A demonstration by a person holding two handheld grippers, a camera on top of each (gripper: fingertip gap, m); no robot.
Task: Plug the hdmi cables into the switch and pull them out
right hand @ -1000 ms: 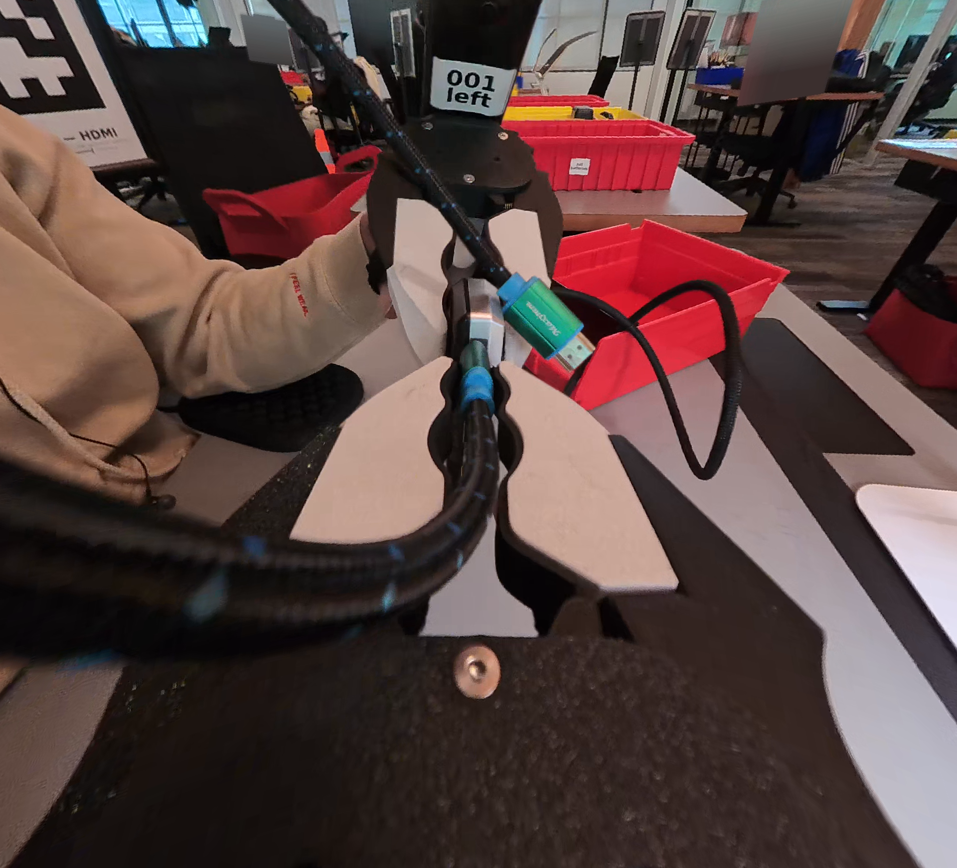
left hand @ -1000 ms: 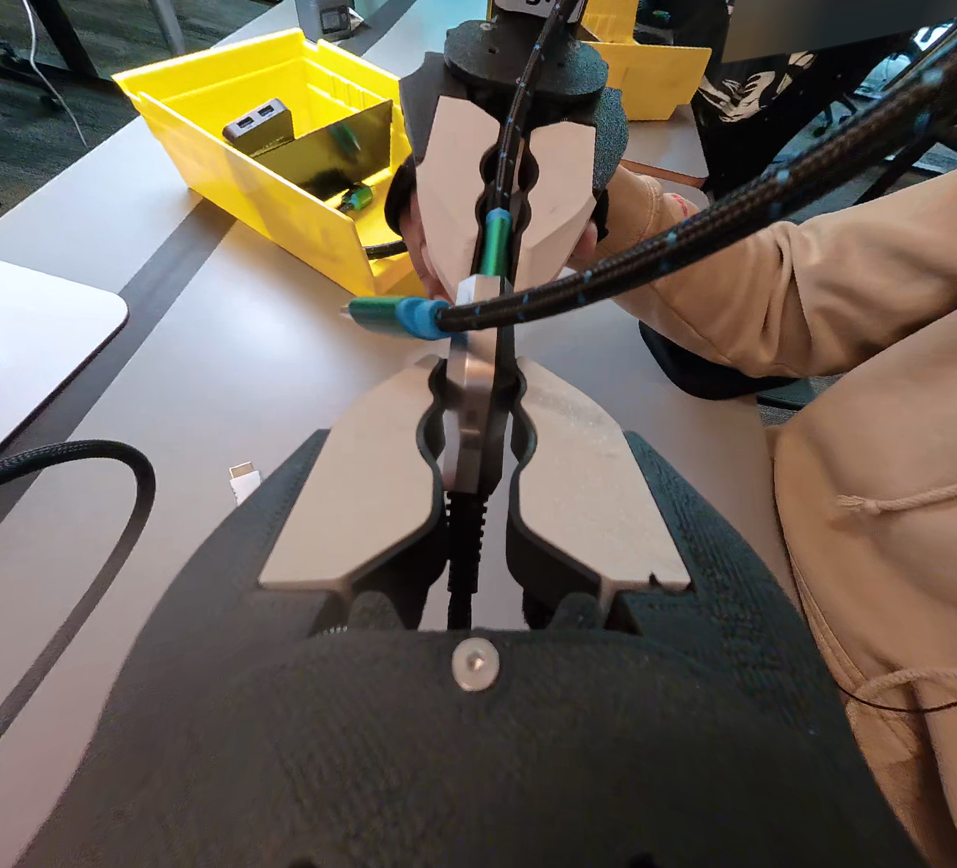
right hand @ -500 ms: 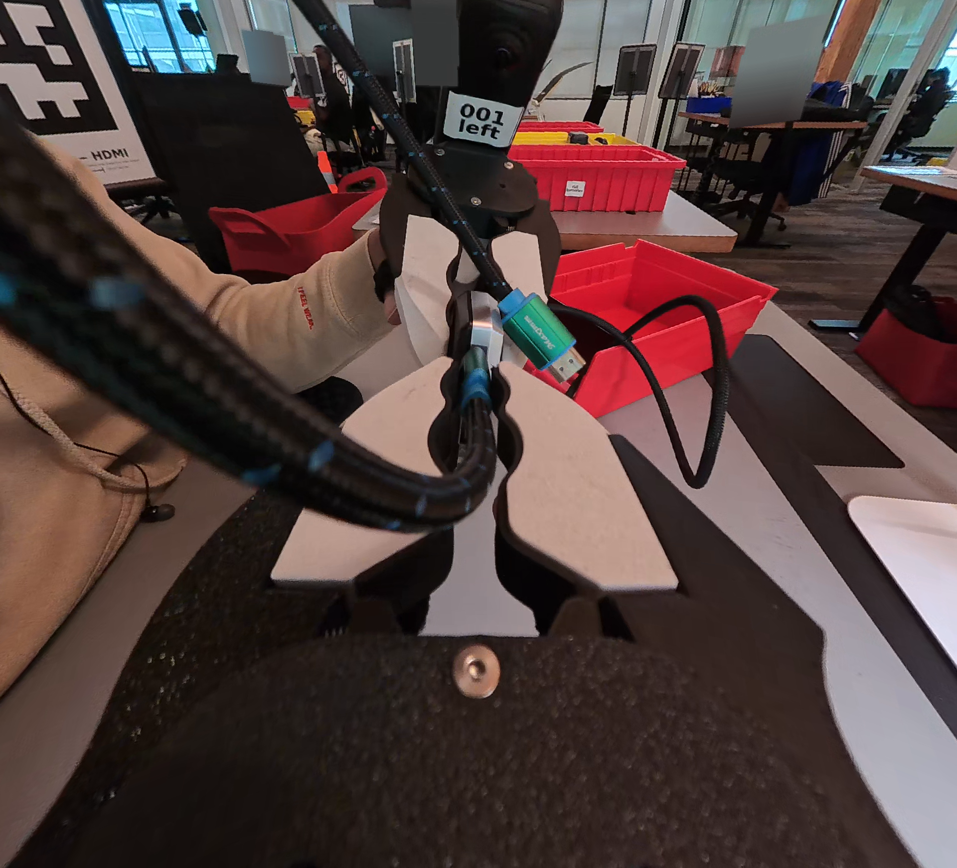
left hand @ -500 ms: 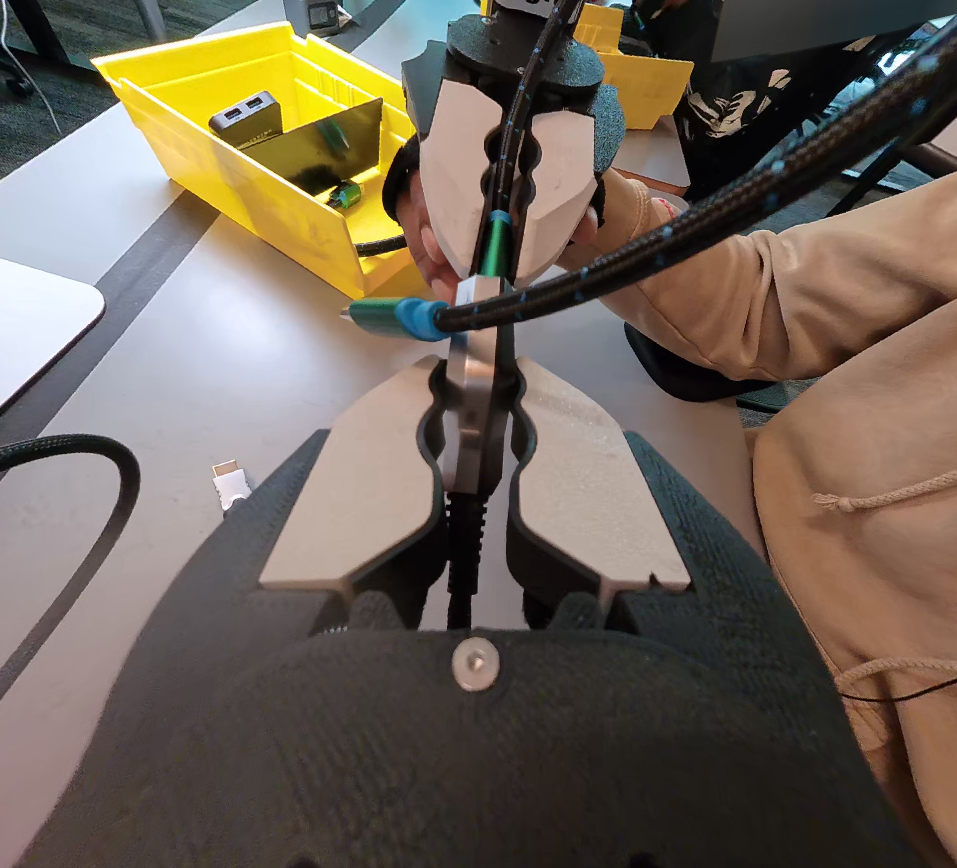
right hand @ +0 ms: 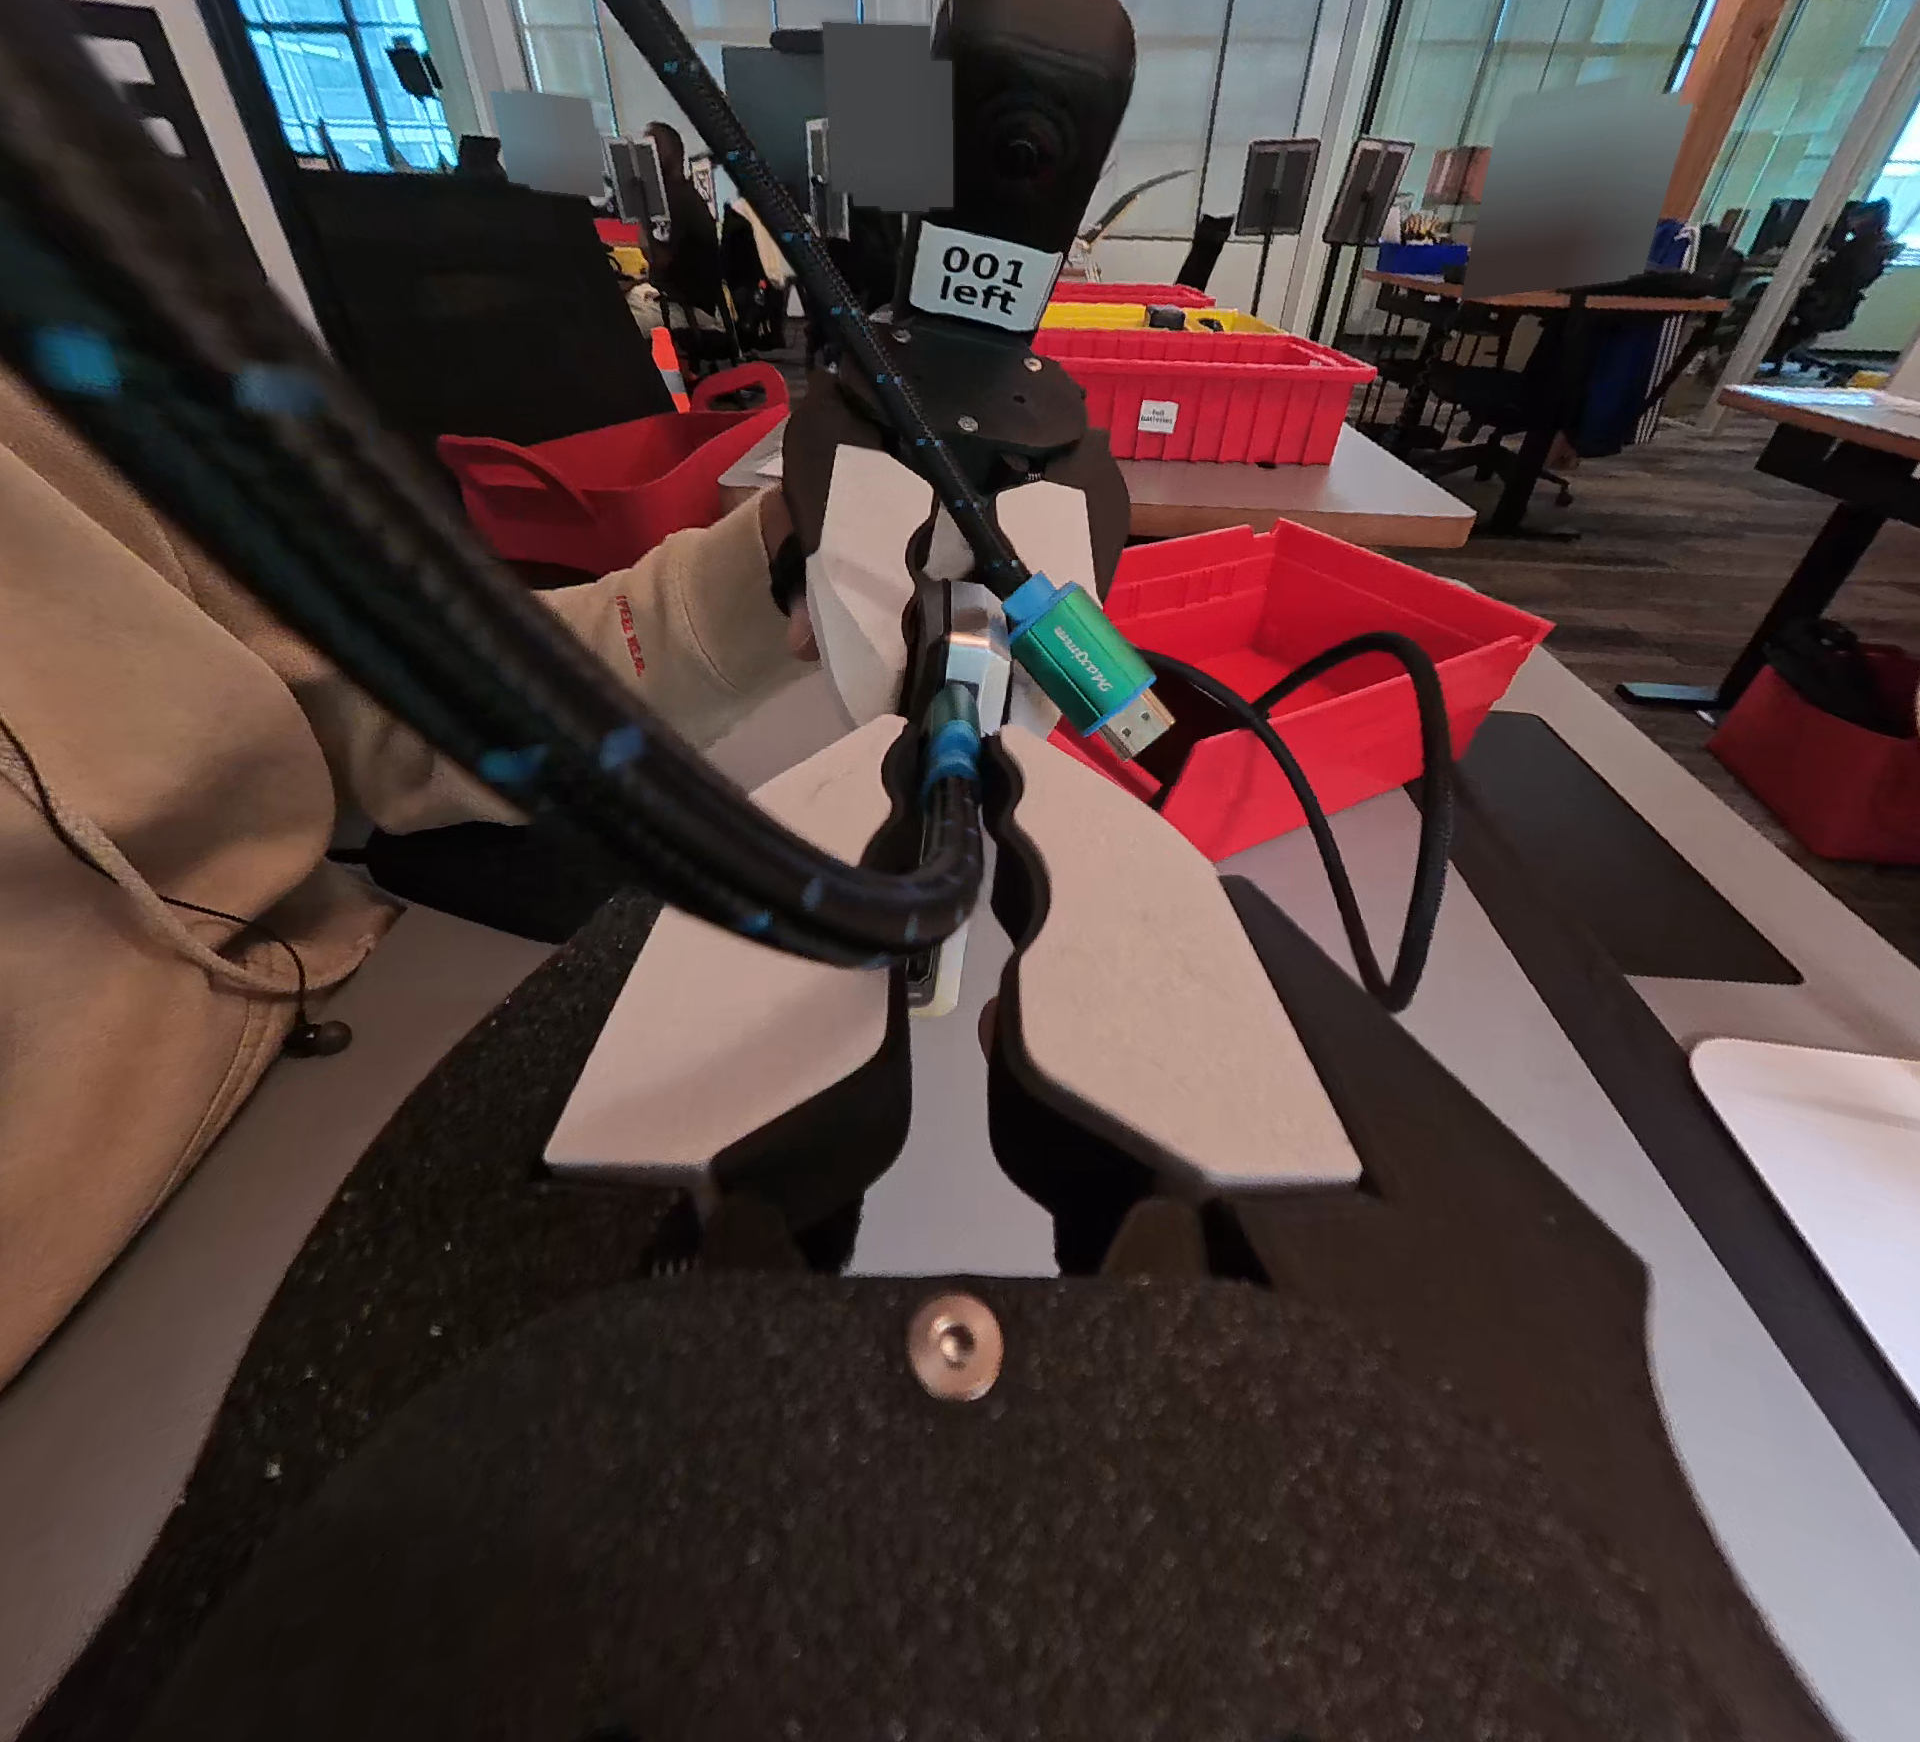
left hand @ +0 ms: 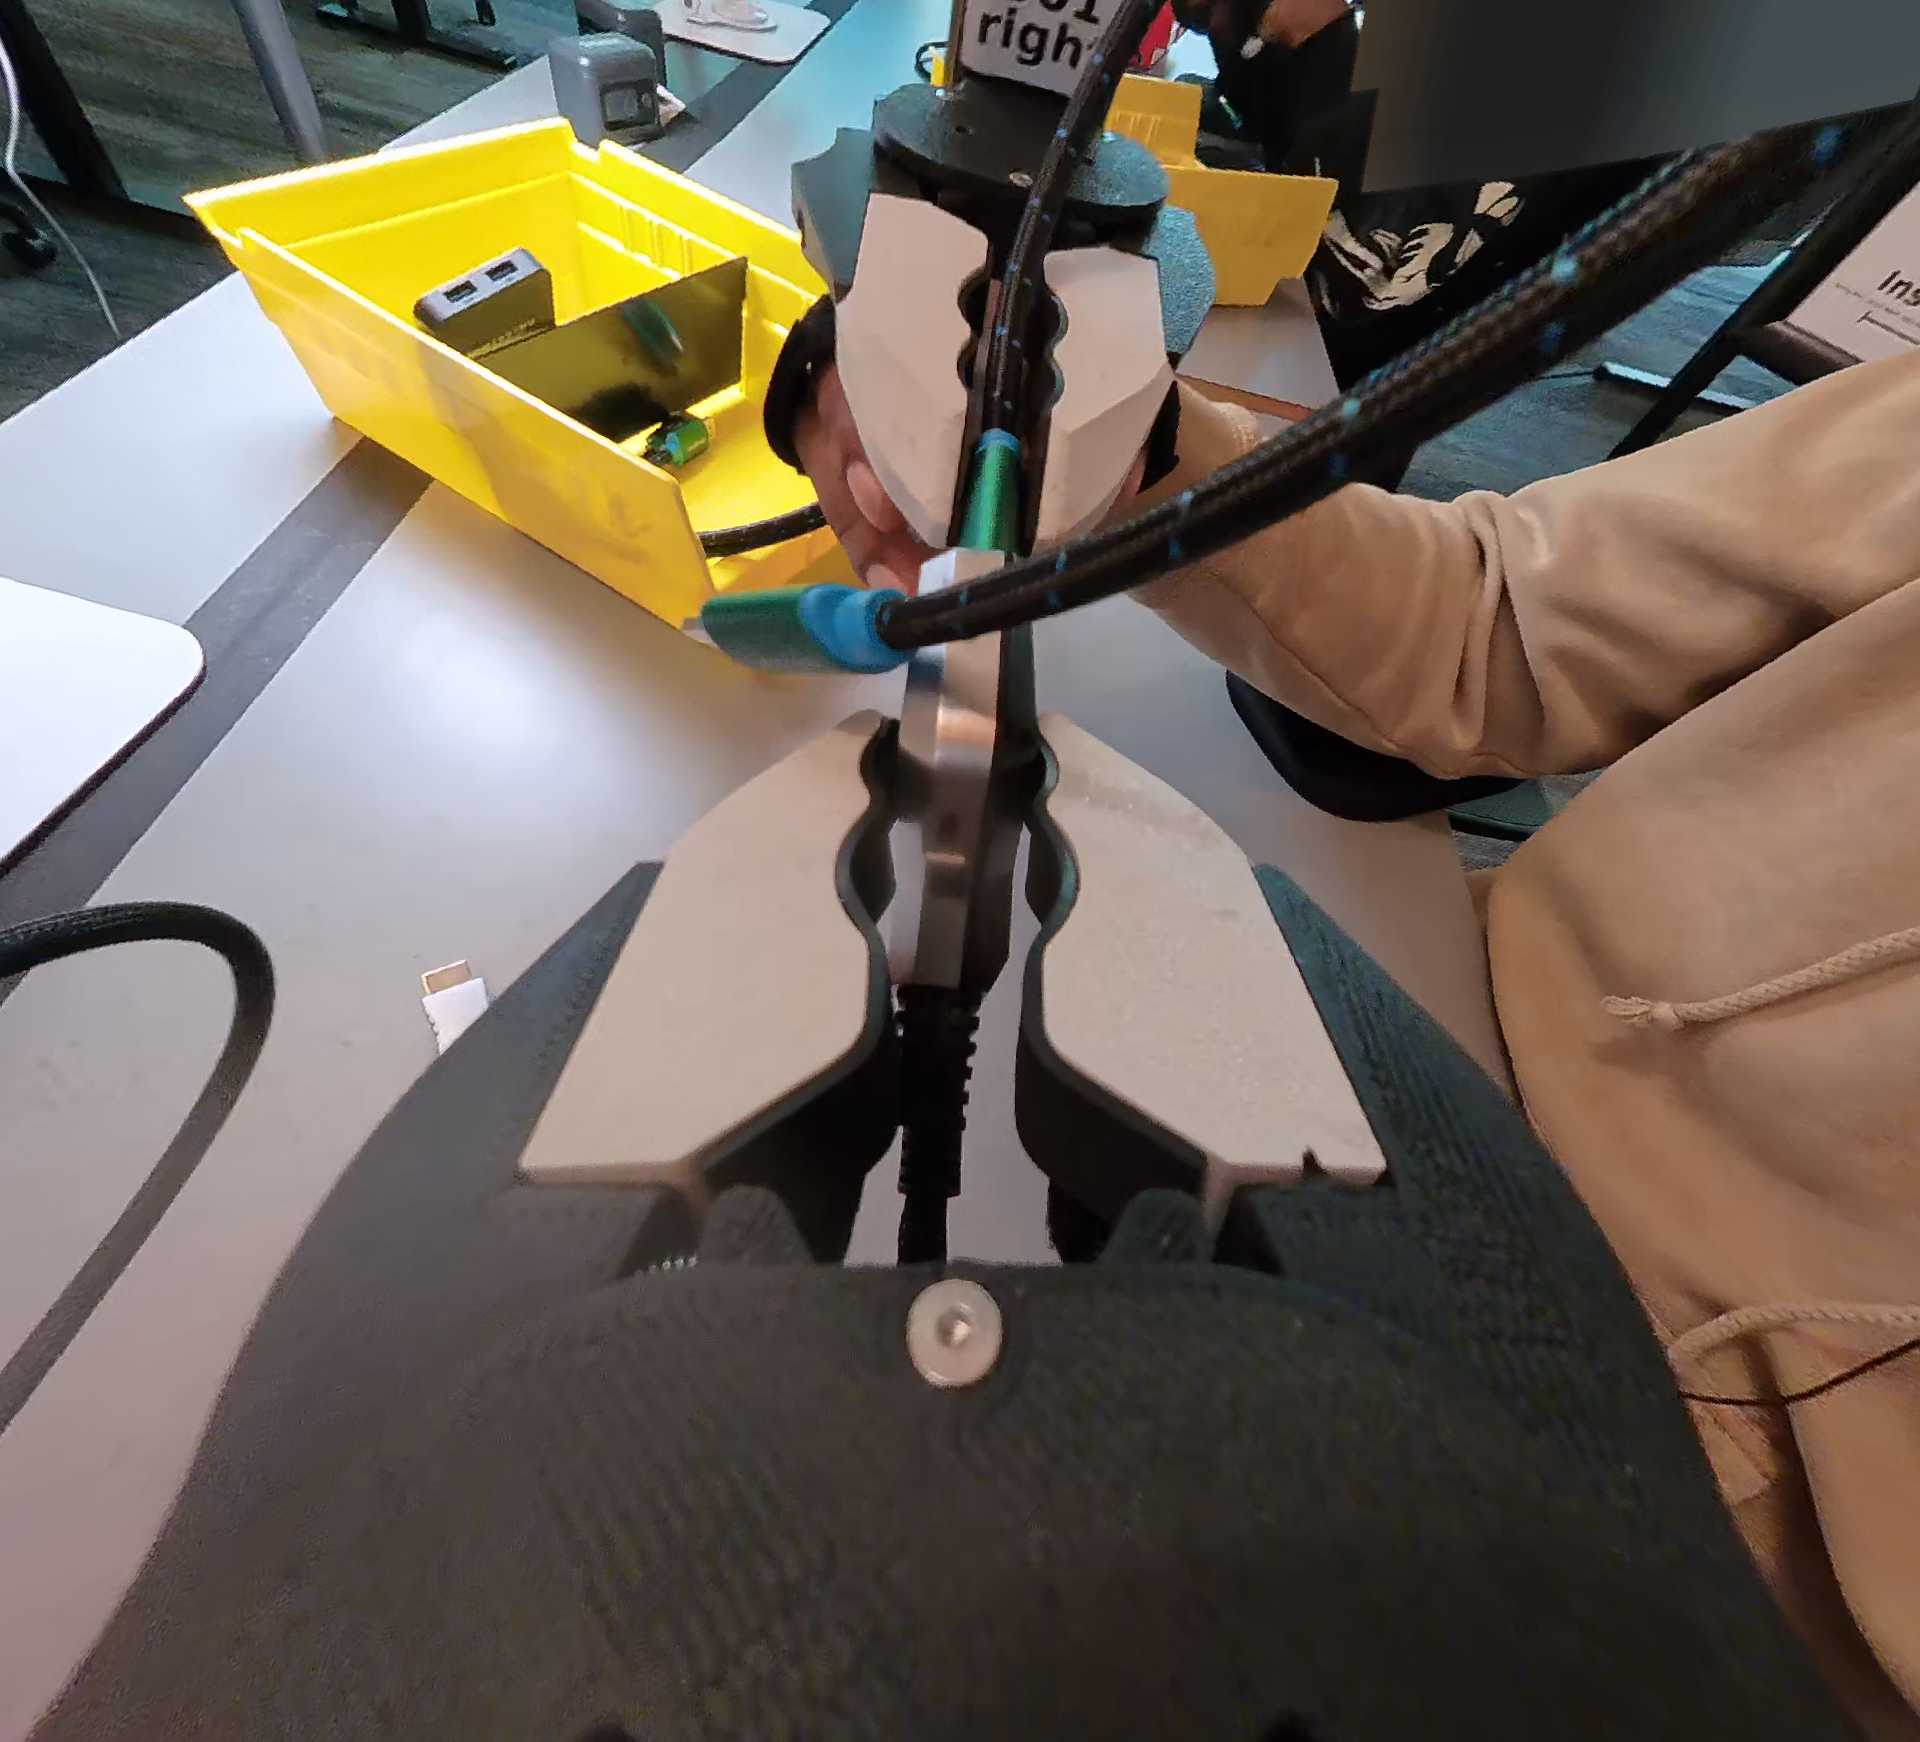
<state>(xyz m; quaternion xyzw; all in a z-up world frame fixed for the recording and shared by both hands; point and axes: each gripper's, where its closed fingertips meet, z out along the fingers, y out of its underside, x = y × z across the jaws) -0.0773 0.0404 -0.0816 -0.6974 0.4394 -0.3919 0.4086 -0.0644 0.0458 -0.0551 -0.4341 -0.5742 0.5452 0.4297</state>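
1. Here, the left gripper [left hand: 951, 845] is clamped on the silver switch [left hand: 948, 819], which stands on edge between its fingers above the grey table [left hand: 436, 757].
2. A black cord [left hand: 930, 1142] leaves the near end of the switch and runs back between the fingers.
3. Just past the switch, the right gripper [left hand: 987, 497] faces the left one, closed on a green plug [left hand: 989, 497] whose tip meets the far end of the switch (how deep it sits cannot be told).
4. A second green plug [right hand: 1091, 669] with a blue collar hangs free beside the switch, its metal tip bare, on a braided black cable [right hand: 790, 227].
5. A small white plug [left hand: 454, 1006] lies on the table left of the left gripper.
6. Farther off, a yellow bin [left hand: 343, 331] holds a dark box [left hand: 486, 295]; in the right wrist view a red bin [right hand: 1382, 684] sits behind.
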